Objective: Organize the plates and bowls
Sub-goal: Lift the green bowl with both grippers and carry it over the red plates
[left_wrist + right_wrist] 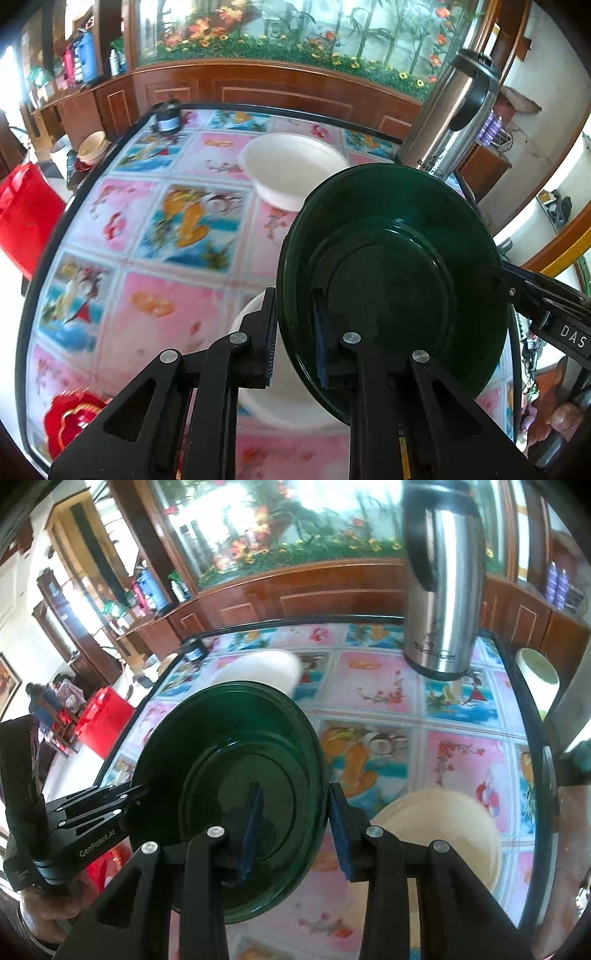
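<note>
Floral tablecloth [177,229] fills the background as I hold a dark green plate [391,280] above it, left gripper [295,339] and right gripper [295,827] clamping opposite rims, probably to stack it by the white bowls [291,166].

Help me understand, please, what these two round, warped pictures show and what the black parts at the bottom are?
Each picture comes from a fisheye camera on a hand-held gripper, looking along its fingers; there is no robot arm. One view is from the left gripper, the other from the right gripper. Both have their jaws on opposite rims of one dark green plate, carried tilted above a table with a colourful patterned cover. On it sit a white bowl, a second pale bowl nearer the grippers, and a steel thermos jug.
</note>
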`<state>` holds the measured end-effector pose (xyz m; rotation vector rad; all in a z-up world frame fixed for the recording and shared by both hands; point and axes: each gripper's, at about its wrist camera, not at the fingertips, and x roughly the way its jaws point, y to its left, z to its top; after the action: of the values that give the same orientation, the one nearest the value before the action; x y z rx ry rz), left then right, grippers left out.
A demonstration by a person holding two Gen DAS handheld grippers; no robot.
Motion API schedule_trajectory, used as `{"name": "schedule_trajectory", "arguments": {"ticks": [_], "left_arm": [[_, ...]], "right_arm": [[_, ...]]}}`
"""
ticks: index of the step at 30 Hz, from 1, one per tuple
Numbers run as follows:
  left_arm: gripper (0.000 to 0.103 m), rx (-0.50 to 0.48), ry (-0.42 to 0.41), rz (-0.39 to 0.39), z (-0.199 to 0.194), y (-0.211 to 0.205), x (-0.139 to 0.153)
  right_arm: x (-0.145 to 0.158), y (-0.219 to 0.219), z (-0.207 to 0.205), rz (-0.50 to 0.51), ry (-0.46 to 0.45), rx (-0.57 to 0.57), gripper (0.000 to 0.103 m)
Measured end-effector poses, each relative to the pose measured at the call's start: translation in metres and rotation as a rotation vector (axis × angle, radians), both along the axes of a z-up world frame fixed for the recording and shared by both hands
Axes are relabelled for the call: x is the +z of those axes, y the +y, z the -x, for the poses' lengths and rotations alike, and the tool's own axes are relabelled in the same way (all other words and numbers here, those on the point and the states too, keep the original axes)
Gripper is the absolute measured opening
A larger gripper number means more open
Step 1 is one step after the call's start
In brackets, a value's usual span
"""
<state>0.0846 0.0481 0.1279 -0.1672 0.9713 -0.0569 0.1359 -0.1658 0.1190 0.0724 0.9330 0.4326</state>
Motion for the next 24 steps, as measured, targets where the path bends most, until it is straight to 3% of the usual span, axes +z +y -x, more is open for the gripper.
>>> {"name": "schedule_trajectory", "arguments": {"ticks": [17, 24], "left_arm": [[0.016, 0.129, -0.013, 0.033, 0.14, 0.125, 0.013], [0.017, 0.178, -0.008, 0.049, 0.173, 0.156, 0.002]], "right_arm": [[-0.006, 0.124, 0.088, 0.008, -0.006, 0.233, 0.046], [-0.022, 0.162, 0.107, 0.037, 0.018, 0.305, 0.046]]}}
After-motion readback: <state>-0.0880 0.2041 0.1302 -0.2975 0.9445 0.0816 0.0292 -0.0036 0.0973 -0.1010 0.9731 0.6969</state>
